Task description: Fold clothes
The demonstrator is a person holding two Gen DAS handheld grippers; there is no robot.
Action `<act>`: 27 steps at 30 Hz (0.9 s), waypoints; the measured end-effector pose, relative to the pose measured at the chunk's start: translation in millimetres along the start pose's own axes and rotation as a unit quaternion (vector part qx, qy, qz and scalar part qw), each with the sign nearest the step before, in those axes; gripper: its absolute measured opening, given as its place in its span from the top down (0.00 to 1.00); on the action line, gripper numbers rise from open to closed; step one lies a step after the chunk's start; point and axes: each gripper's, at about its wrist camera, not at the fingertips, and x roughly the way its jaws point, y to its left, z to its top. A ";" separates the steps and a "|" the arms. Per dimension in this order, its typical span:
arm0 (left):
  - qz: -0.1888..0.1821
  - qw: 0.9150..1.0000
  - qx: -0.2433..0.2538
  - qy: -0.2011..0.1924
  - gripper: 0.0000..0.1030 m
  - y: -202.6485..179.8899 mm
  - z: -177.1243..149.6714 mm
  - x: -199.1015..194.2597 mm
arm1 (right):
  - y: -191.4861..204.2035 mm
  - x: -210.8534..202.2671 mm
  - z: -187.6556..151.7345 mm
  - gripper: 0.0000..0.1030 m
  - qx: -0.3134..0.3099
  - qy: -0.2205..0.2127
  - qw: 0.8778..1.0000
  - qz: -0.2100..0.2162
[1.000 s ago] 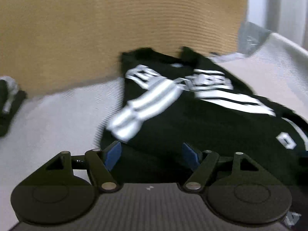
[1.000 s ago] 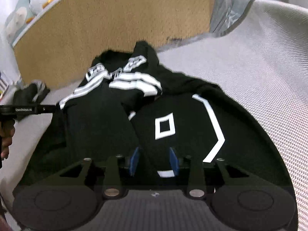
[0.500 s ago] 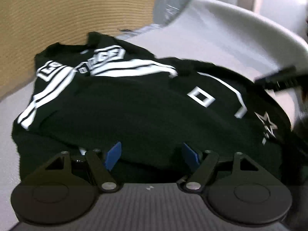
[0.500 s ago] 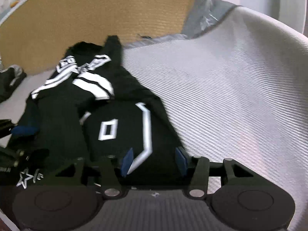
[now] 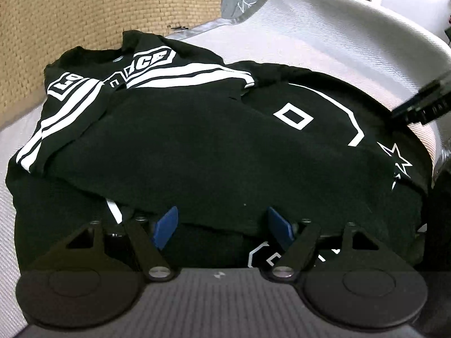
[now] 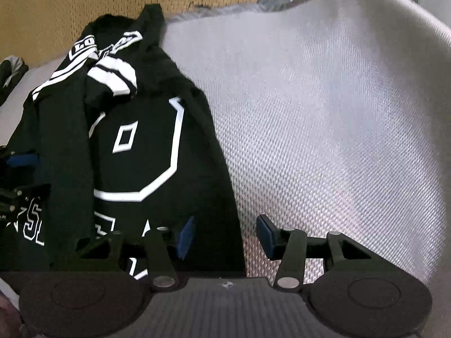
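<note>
Right wrist view: right tongs [image 6: 225,236] just widened, empty, now over black jersey [image 6: 157,146] edge; left tongs [image 5: 222,225] spread.

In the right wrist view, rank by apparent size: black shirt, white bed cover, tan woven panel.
1. White bed cover
2. Black shirt, not much smaller, and it lies nearer the camera, so unsure
3. Tan woven panel, clearly smallest, farthest away

Shirt [image 6: 157,146]: black, white print, crumpled on grey cloth [image 6: 324,112].
Right gripper [image 6: 225,235]: jaws apart, just opened, straddling the shirt's edge.
</note>
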 end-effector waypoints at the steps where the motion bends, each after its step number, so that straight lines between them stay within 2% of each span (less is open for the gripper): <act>1: -0.002 1.000 -0.006 0.001 0.27 1.8 -0.3 0.2 | -1.7 -0.6 -1.5 0.49 0.005 -0.004 1.000 0.003; 5: -0.008 1.000 -0.029 0.003 0.26 7.6 -1.0 0.3 | -7.6 0.5 -8.9 0.48 0.033 -0.017 0.999 0.033; 6: -0.007 0.999 -0.032 0.004 0.26 7.9 -0.8 0.0 | -8.7 1.3 -11.0 0.50 0.039 -0.020 0.998 0.044; 9: -0.005 0.999 -0.032 0.006 0.26 7.6 0.1 -1.1 | -6.1 1.1 -9.1 0.79 0.032 -0.014 0.998 0.060; 13: -0.006 0.999 -0.038 0.006 0.27 9.8 1.9 -4.4 | -0.8 -1.1 -7.5 0.90 0.024 -0.012 0.997 0.068; 18: -0.009 0.998 -0.057 -0.002 0.27 14.1 4.6 -11.3 | 11.5 -11.9 -10.1 0.93 0.007 -0.037 0.997 0.066; 22: -0.017 0.997 -0.071 -0.020 0.27 15.3 10.5 -21.6 | 31.3 -29.2 -9.3 0.94 -0.008 -0.062 0.990 0.129; 27: -0.053 0.990 -0.120 -0.050 0.25 21.8 22.4 -36.4 | 81.4 -42.4 -1.8 0.94 -0.061 -0.075 0.981 0.167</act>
